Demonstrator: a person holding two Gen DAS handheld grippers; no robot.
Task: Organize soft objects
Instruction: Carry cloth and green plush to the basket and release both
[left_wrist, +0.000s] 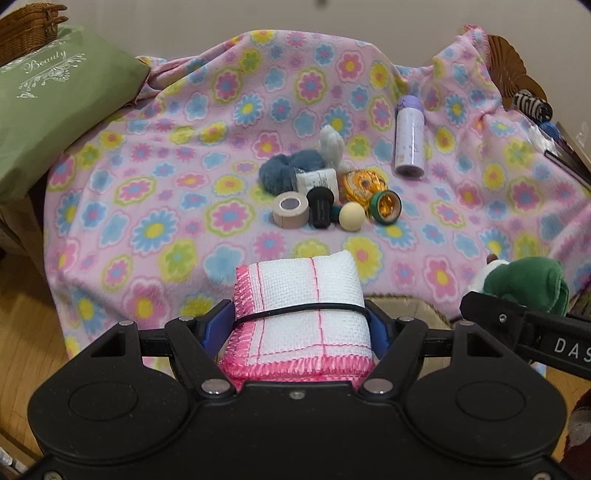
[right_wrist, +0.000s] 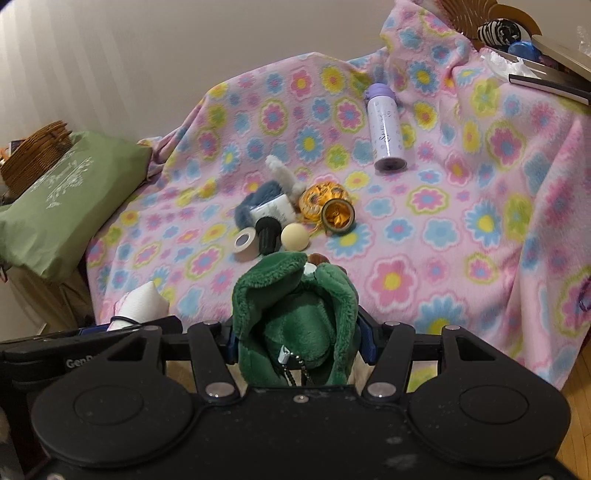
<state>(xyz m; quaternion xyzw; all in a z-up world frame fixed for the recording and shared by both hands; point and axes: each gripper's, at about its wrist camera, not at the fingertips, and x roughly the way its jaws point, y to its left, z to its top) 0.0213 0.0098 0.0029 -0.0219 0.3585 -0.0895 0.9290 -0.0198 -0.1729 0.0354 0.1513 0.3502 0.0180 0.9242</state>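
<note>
My left gripper (left_wrist: 301, 325) is shut on a folded white cloth with pink stitching (left_wrist: 303, 295), bound by a black band, held above the near edge of the flowered blanket (left_wrist: 147, 206). The cloth also shows in the right wrist view (right_wrist: 142, 301). My right gripper (right_wrist: 297, 336) is shut on a green plush toy (right_wrist: 295, 306), which also shows in the left wrist view (left_wrist: 528, 280). On the blanket lie a blue fuzzy item (left_wrist: 284, 166) and a white fuzzy item (left_wrist: 332, 142).
A pile holds a tape roll (left_wrist: 290, 210), black cap (left_wrist: 320, 206), cream ball (left_wrist: 352, 217), gold ornament (left_wrist: 364, 184) and green-rimmed gold cup (left_wrist: 386, 205). A lilac bottle (left_wrist: 409, 136) lies behind. A green bag (left_wrist: 48, 110) and wicker basket (left_wrist: 26, 33) stand left.
</note>
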